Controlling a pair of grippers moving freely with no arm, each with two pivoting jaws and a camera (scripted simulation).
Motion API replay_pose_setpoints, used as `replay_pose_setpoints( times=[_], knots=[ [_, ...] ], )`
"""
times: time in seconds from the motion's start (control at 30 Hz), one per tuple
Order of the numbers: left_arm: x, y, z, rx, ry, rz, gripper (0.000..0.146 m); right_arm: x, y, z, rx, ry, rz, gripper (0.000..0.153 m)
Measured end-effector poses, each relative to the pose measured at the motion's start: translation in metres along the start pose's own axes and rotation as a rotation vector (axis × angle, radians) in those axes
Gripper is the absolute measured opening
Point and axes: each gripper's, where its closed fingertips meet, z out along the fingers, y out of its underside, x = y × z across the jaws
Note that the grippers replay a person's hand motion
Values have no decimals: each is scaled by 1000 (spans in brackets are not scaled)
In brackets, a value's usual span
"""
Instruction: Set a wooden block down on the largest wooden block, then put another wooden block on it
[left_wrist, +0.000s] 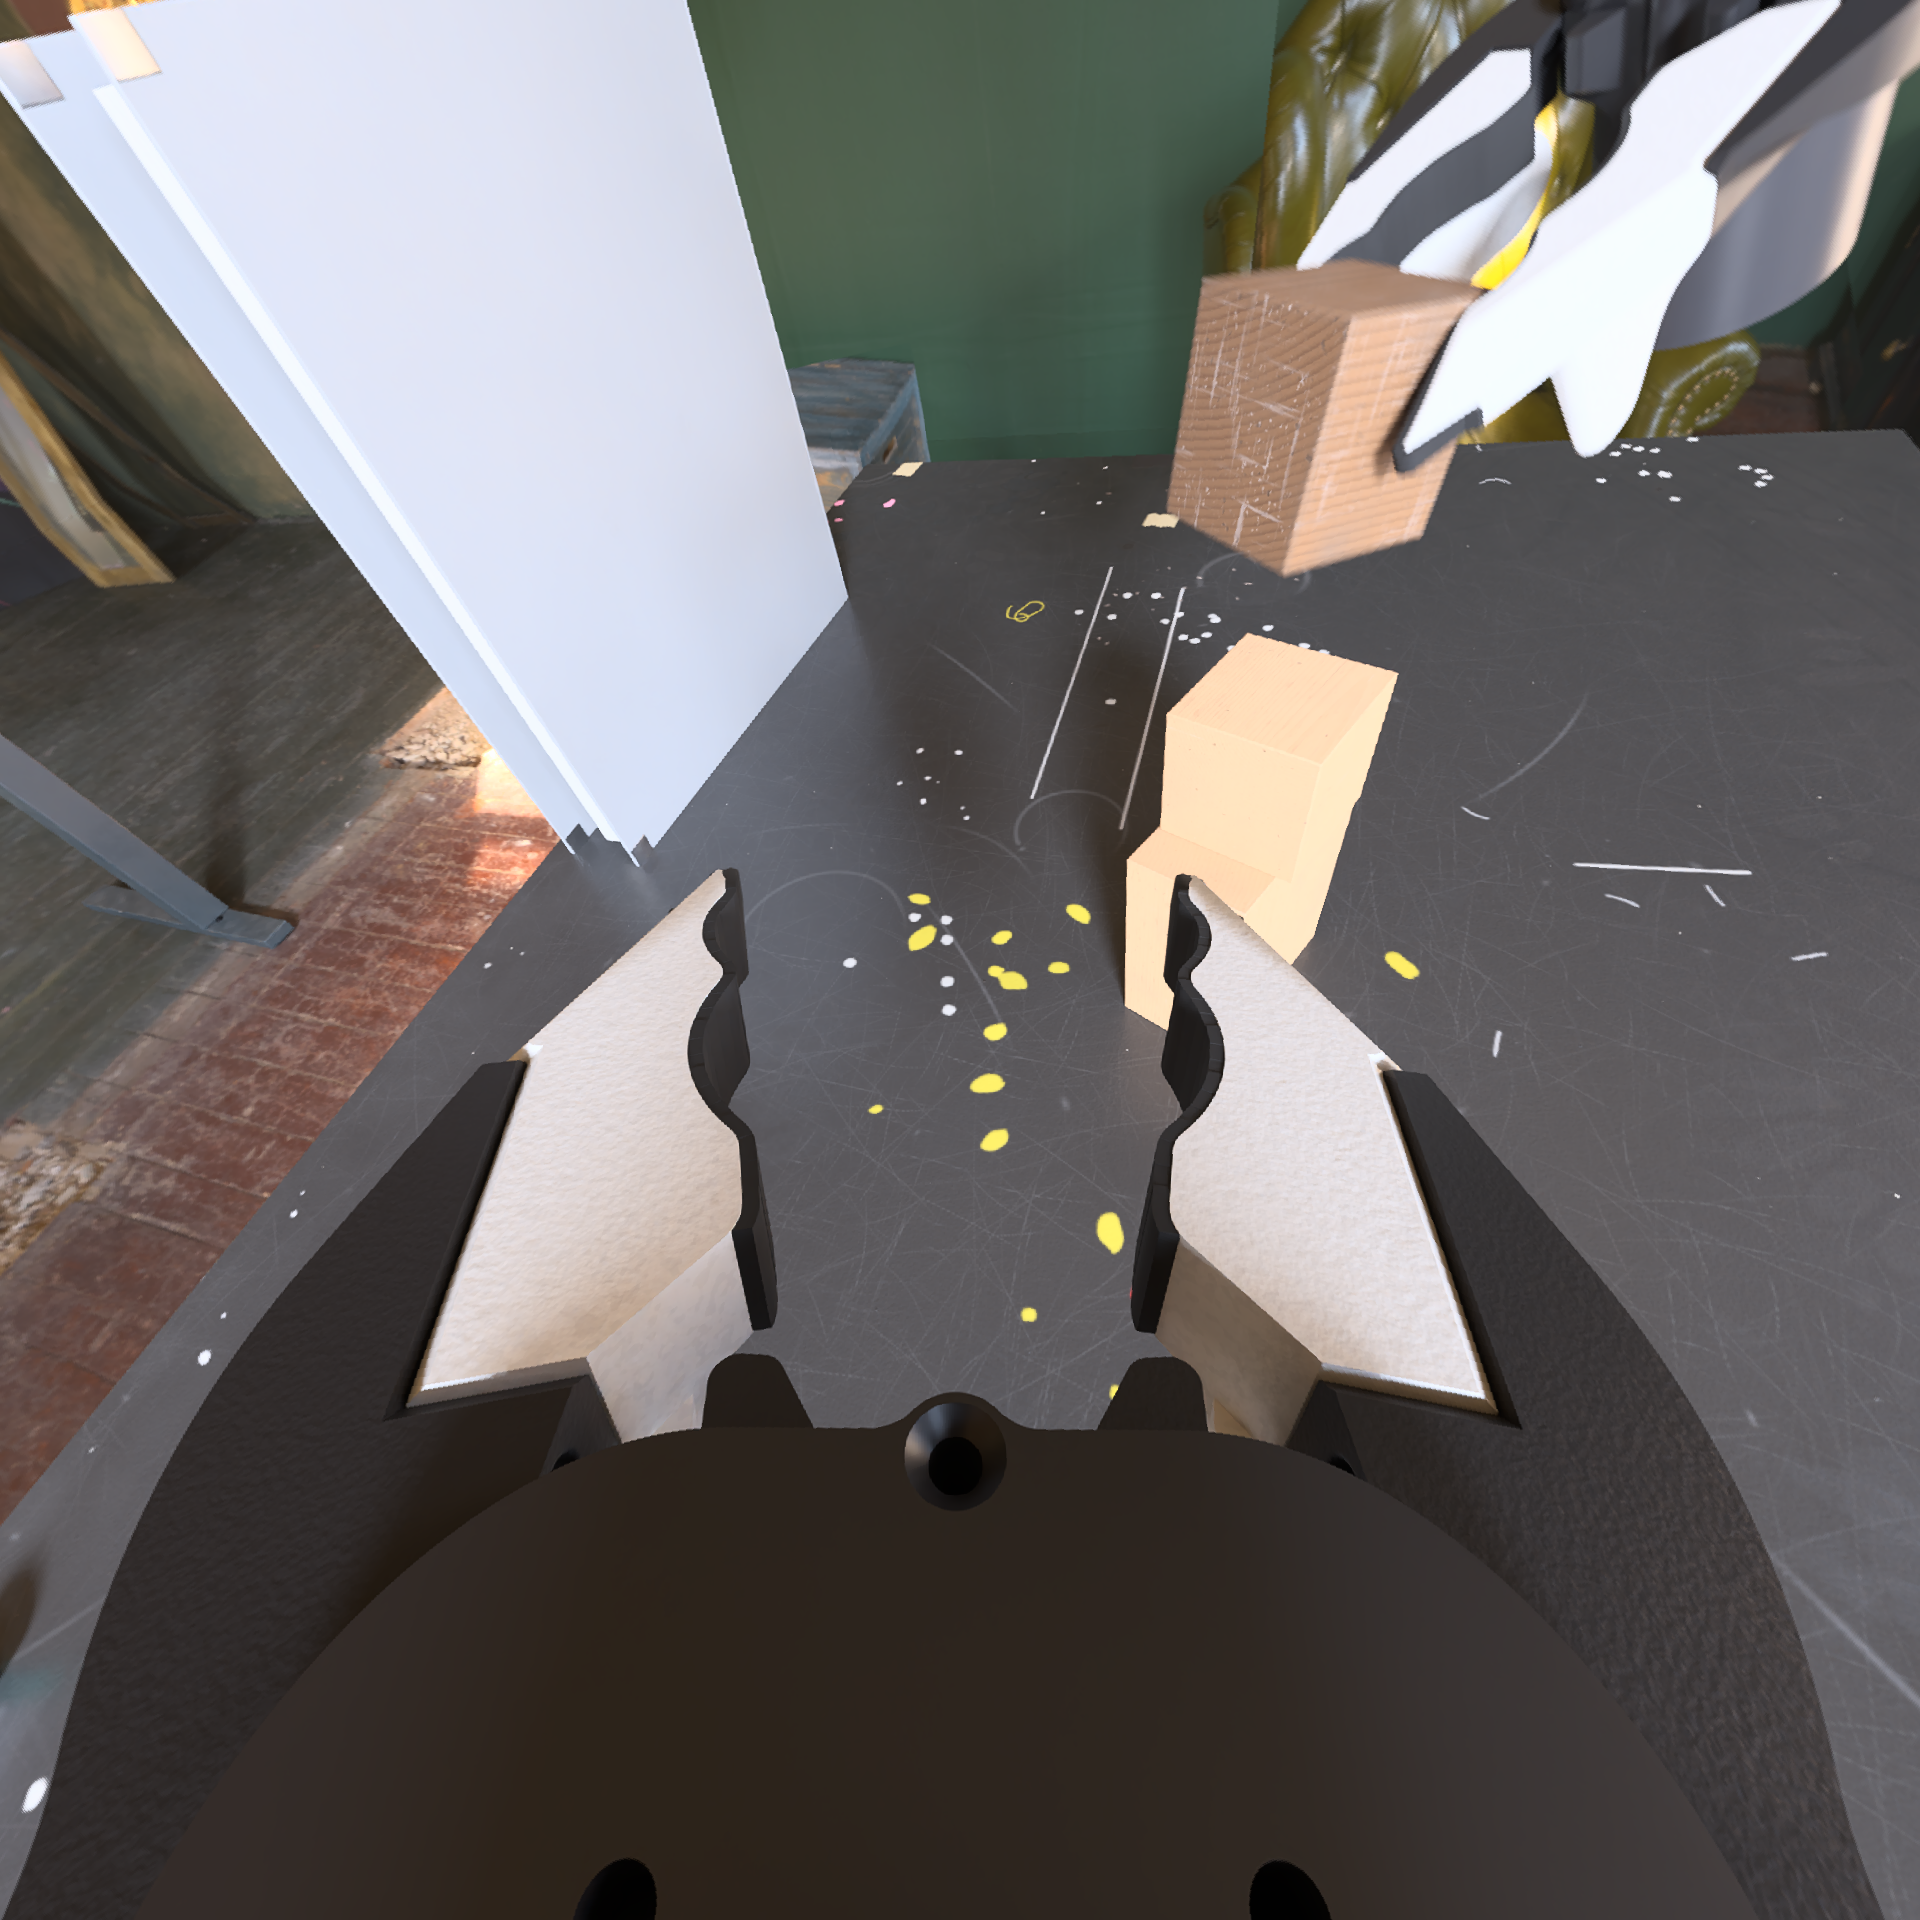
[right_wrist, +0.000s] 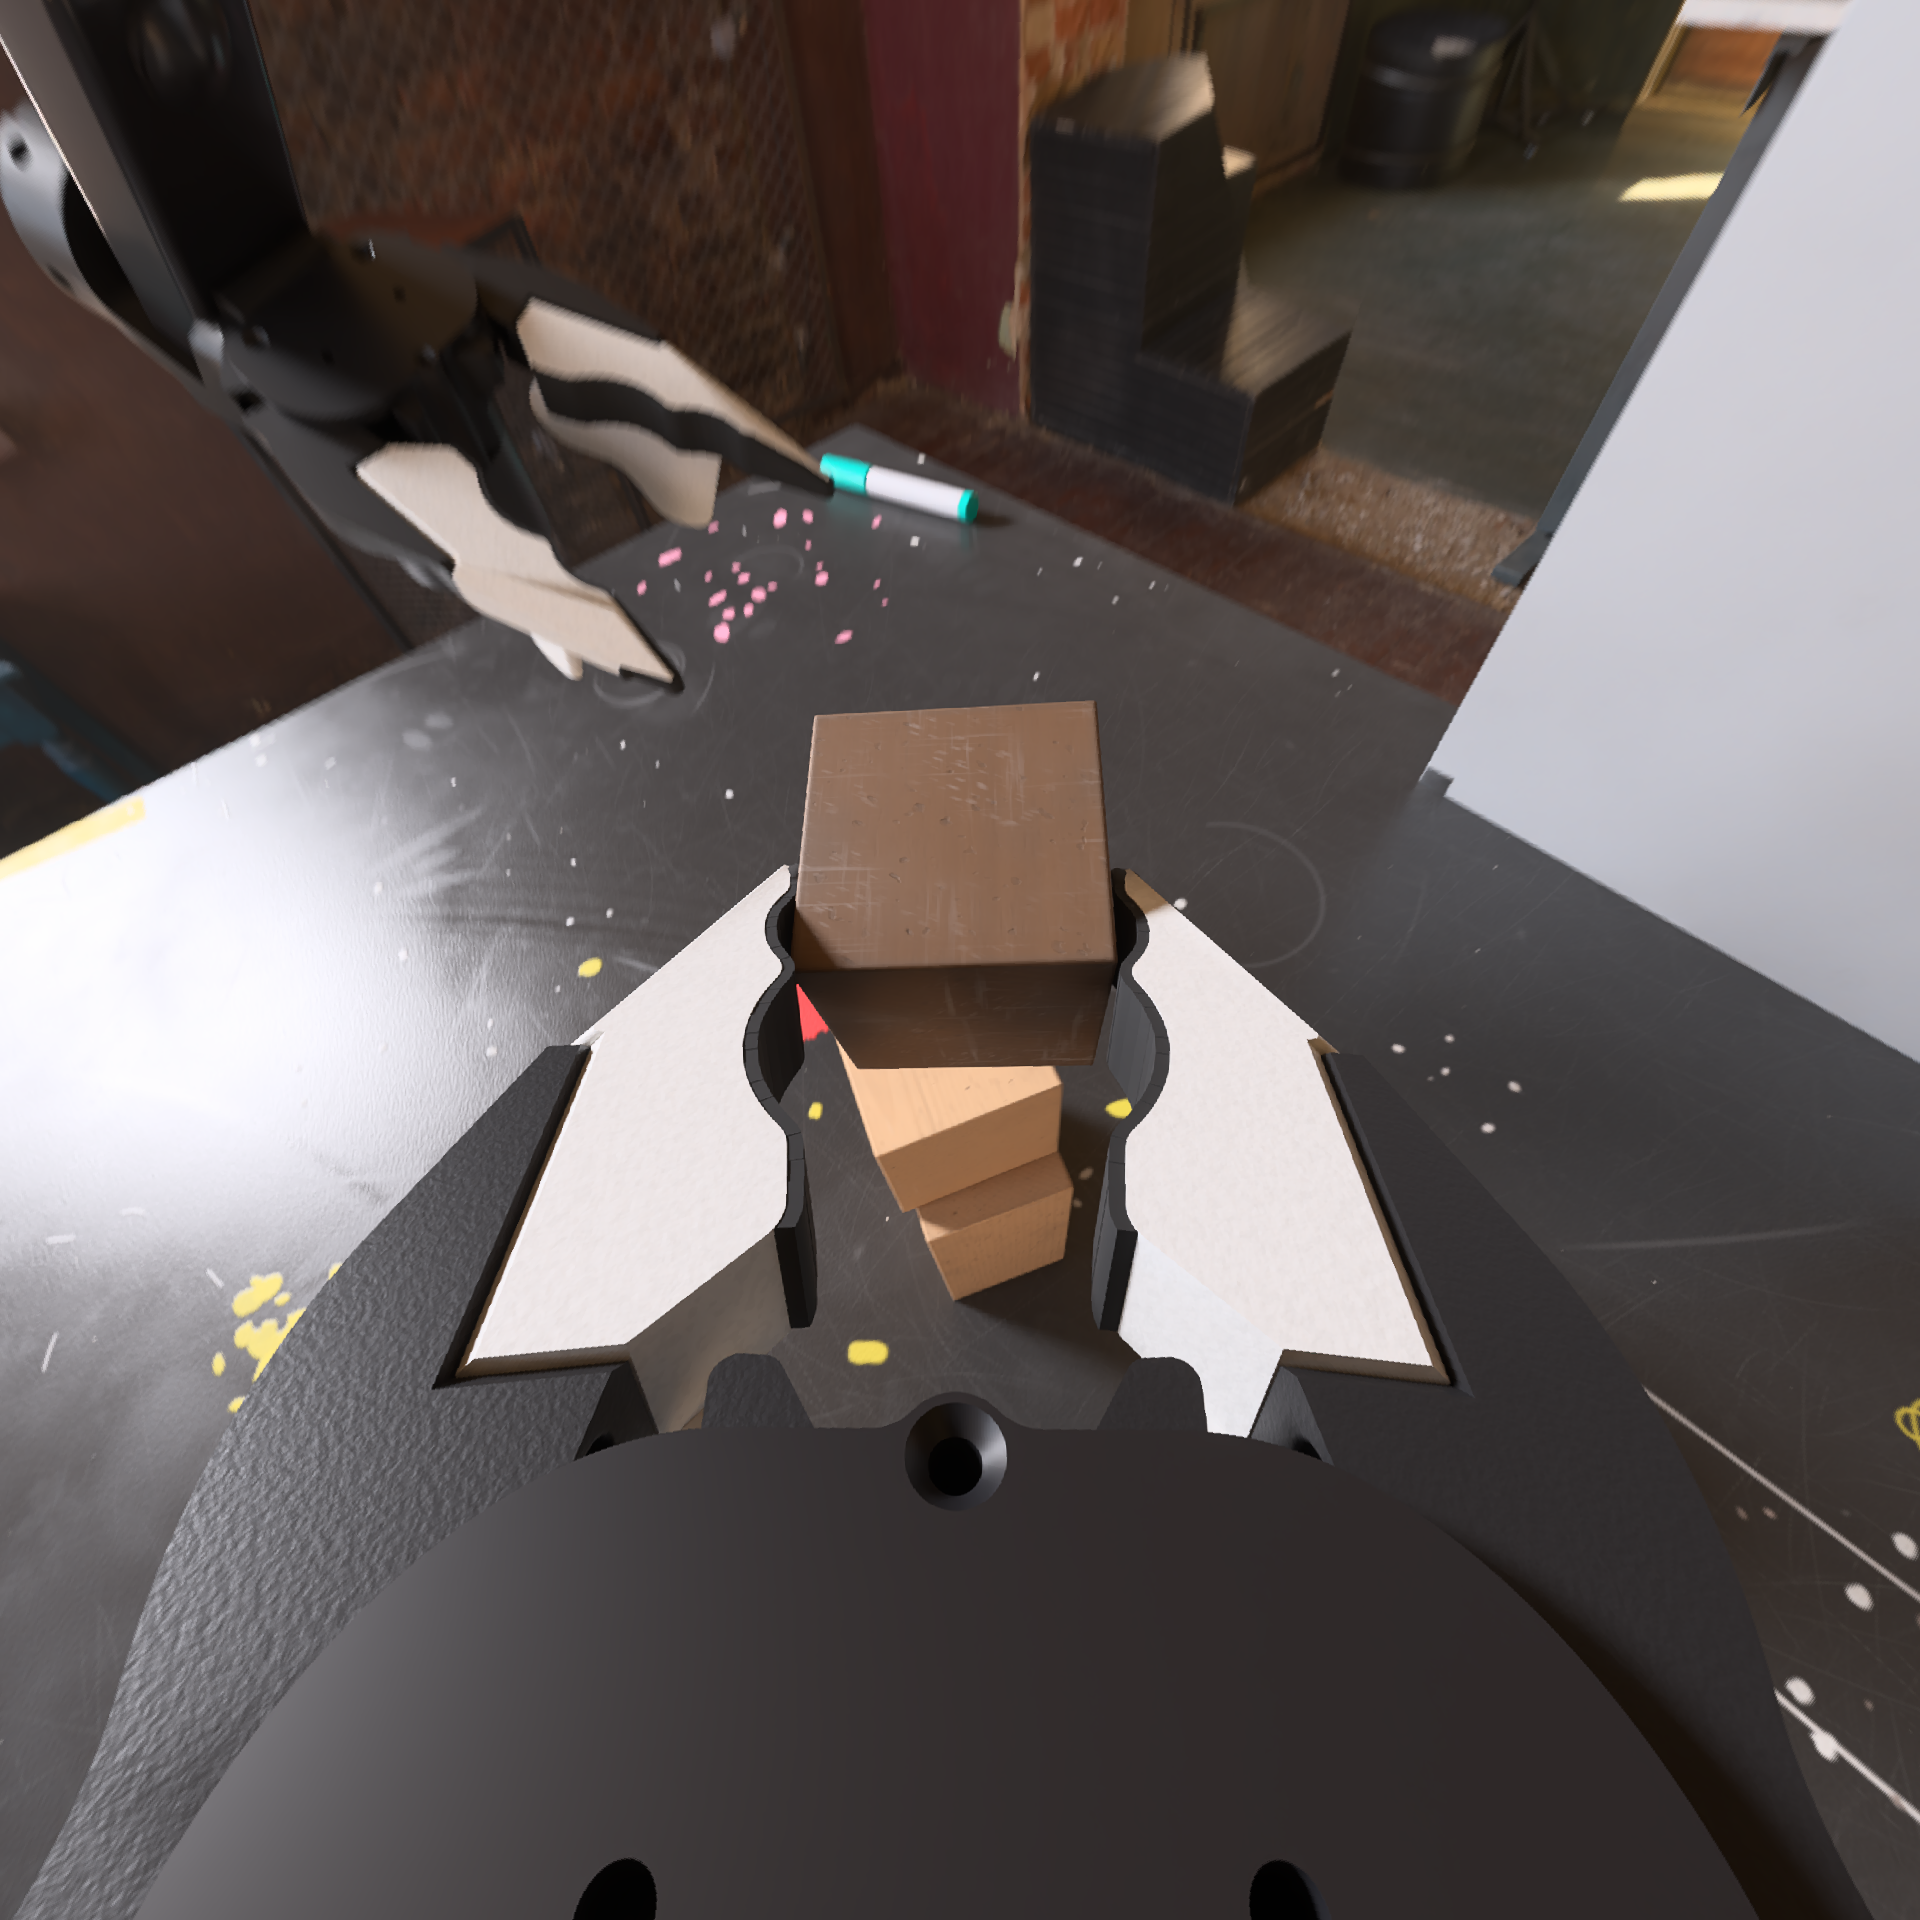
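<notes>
Right tool (right_wrist: 954, 940): pinching a darker brown, scratched wooden cube (right_wrist: 951, 831) between its fingertips, clear of the bench. Seen in the left wrist view as the same right tool (left_wrist: 1455, 343) holding that brown cube (left_wrist: 1304, 416) in the air, above and beyond the stack.

Left tool (left_wrist: 956, 904): spread wide, nothing between the fingers, hovering over the dark grey, scratched bench top (left_wrist: 1558, 1039). In the right wrist view, left tool (right_wrist: 665, 582) at upper left, fingers apart, well clear of the blocks.

Stack: pale wooden cube (left_wrist: 1262, 758) resting on a lower pale wooden block (left_wrist: 1174, 925), turned slightly off square to it. Lower block standing on the bench, partly hidden behind the left tool's right finger. In the right wrist view, upper pale cube (right_wrist: 961, 1127) and lower block (right_wrist: 1003, 1231) directly beneath the held brown cube; gap or contact between them not determinable.

Bench surface: yellow, white and pink paint flecks, chalk-like lines, a small yellow scribble, unreadable. White marker pen with teal cap (right_wrist: 899, 486) lying near the far edge. No legible labels or brands. Tall white panels (left_wrist: 468, 416) standing at the bench's left edge.
</notes>
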Motion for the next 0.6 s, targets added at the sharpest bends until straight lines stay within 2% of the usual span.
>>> replay_pose_setpoints(
  times=[0.3,0.6],
  knots=[
    [-1,1,-1,-5,-5,-3,82,-7,29,24,-174,32,-82,58],
    [-1,1,-1,-8,-3,-2,82,-10,33,25,-195,24,-98,58]
  ],
)
